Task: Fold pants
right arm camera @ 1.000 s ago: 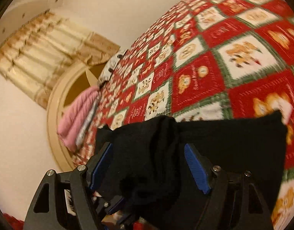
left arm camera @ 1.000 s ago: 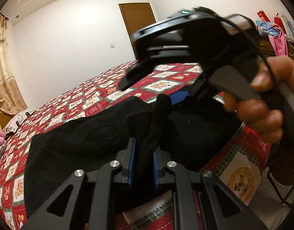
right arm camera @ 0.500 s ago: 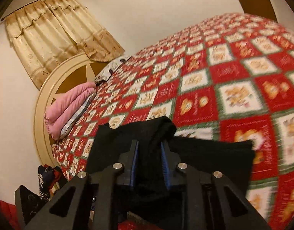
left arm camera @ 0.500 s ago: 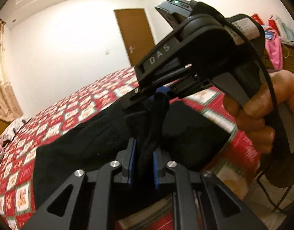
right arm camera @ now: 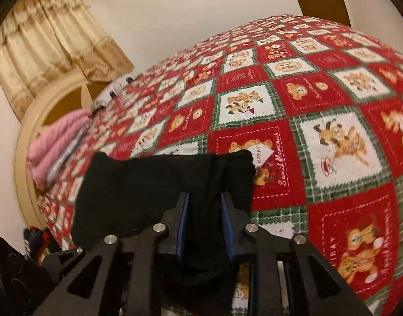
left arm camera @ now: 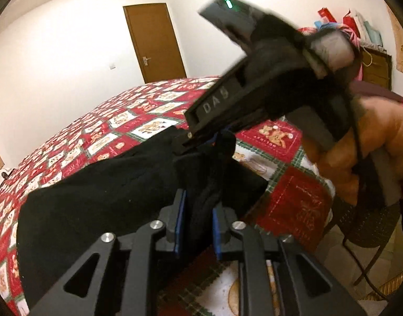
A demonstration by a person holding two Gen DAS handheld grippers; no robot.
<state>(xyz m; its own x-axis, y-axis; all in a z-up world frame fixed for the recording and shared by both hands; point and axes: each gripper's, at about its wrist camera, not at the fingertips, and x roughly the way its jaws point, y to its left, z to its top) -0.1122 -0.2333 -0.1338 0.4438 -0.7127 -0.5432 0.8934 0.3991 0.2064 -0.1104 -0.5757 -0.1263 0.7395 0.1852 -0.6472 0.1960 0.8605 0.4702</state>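
Observation:
The black pants (left arm camera: 96, 200) lie on a bed with a red, white and green patterned quilt (left arm camera: 138, 121). My left gripper (left arm camera: 197, 210) is shut on a bunched fold of the pants near the bed's edge. My right gripper (right arm camera: 204, 210) is shut on another bunch of the same black pants (right arm camera: 138, 184) and holds it raised above the quilt (right arm camera: 306, 105). In the left wrist view the right gripper's body (left arm camera: 267, 92) and the hand holding it (left arm camera: 359, 142) are close in front, its tips in the pants cloth.
A pink folded blanket (right arm camera: 54, 142) lies by the round headboard (right arm camera: 25, 137). Curtains (right arm camera: 43, 47) hang behind. A brown door (left arm camera: 155, 42) is in the far wall. A dresser with bags (left arm camera: 372, 60) stands at the right. A dark chair (left arm camera: 369, 231) stands beside the bed.
My right gripper has closed on the pants cloth and lifted and swung it over the bed. My left gripper has stayed shut on its fold.

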